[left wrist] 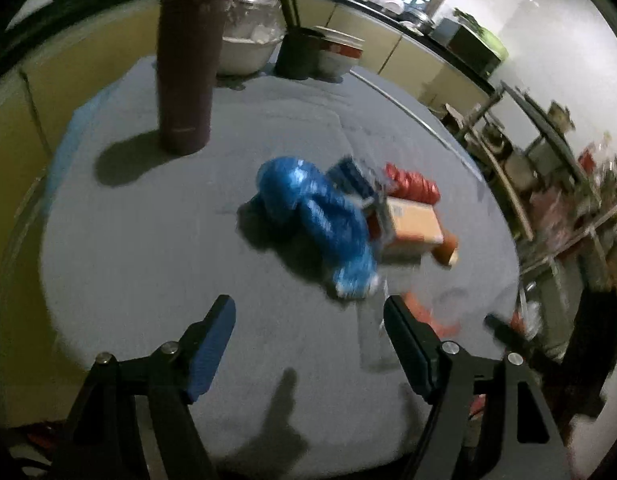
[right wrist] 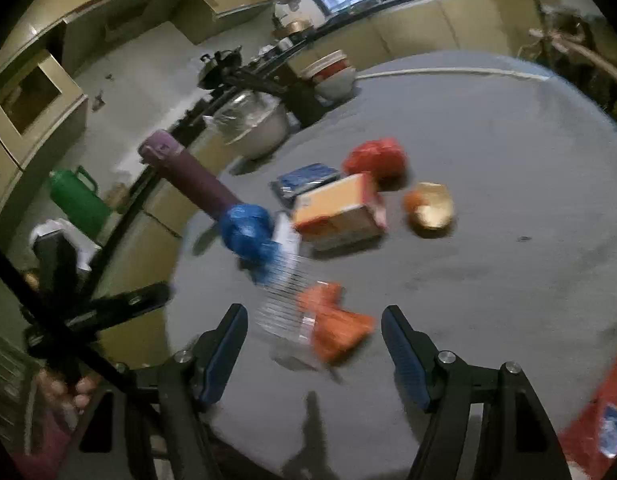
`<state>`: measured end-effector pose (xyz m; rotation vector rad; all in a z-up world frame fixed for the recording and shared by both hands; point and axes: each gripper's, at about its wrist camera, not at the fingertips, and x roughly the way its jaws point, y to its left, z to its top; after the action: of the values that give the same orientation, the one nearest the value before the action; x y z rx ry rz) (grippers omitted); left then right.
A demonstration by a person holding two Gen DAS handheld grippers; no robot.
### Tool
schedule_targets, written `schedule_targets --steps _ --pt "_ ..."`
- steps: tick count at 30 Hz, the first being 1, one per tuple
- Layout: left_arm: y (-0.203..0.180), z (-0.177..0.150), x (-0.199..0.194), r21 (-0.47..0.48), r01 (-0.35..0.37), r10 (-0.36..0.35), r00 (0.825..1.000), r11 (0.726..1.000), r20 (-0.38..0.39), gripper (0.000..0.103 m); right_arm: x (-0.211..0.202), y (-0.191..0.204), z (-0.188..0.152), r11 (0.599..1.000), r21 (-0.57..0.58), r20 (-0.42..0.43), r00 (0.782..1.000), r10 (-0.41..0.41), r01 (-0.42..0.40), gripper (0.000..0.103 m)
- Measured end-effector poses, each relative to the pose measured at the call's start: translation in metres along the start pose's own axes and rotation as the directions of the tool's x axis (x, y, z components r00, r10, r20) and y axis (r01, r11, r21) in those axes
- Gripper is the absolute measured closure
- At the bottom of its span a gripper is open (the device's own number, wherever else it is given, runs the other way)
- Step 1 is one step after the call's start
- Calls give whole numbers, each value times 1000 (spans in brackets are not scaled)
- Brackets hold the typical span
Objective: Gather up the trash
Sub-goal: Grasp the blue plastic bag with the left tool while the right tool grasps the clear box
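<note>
Nearest the right tongs [right wrist: 312,344], both fingers are standing wide apart and gripping nothing, and a clear ribbed plastic wrapper [right wrist: 282,304] with a crumpled orange wrapper [right wrist: 334,320] touching it is lying on the grey table [right wrist: 508,240] between and just ahead of the fingertips; judged, this pair is lined up as the next pickup. Left tongs [left wrist: 310,320] are likewise hanging open and empty above the table, aimed at a blue plastic bag [left wrist: 320,216] near ahead; the bag is lying limp and crumpled, mouth not visible, so contents cannot be told. Just behind the bag an orange carton [right wrist: 338,212] is resting on its side, with a dark blue packet [right wrist: 304,178] and a red crumpled bag [right wrist: 374,158] beyond it, and a small yellowish cup-like piece [right wrist: 430,208] to the right, apparently tipped. All trash is sitting clustered mid-table, probably for easy reach. Farther left a tall maroon flask [left wrist: 186,68] is standing upright, closed. At the far edge a film-covered metal bowl [right wrist: 252,124], stacked bowls [right wrist: 332,72] and a dark pot [left wrist: 296,54] are waiting; contents unclear. No bin is showing.
</note>
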<state>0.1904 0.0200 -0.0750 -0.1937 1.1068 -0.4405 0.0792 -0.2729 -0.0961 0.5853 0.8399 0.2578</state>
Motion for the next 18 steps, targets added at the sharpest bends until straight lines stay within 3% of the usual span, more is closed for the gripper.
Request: schedule_targets --steps 8,18 --pt "11 62 53 -225 65 -84 994 972 -74 26 40 16 13 1000 -2 -33 999 -5 5 30" --pt "20 67 98 -311 36 -90 983 950 -163 30 113 30 22 992 -67 -194 974 -119 108 30"
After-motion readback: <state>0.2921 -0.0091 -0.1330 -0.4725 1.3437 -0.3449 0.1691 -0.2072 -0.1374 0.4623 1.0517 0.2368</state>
